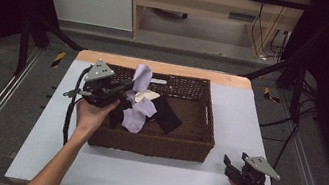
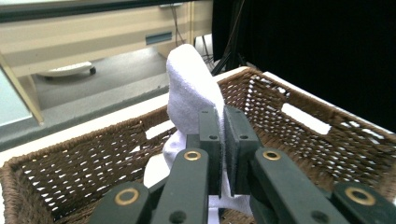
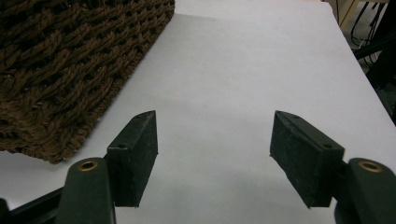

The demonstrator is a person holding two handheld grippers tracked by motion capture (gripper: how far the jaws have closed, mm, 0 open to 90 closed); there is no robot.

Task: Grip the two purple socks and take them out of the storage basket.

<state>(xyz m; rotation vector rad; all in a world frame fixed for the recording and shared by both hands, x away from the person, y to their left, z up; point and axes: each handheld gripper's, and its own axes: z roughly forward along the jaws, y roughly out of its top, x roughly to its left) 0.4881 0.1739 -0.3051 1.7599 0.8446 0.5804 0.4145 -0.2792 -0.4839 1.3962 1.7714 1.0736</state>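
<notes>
Our left gripper (image 1: 125, 85) pinches one lavender cloth (image 1: 142, 76) above the wicker basket (image 1: 154, 144); our right gripper (image 1: 232, 164) rests spread, near right.

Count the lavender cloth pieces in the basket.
2: one lavender piece clamped in the left gripper above the basket, another lavender piece lying inside it beside dark cloth. More may be hidden underneath.
</notes>
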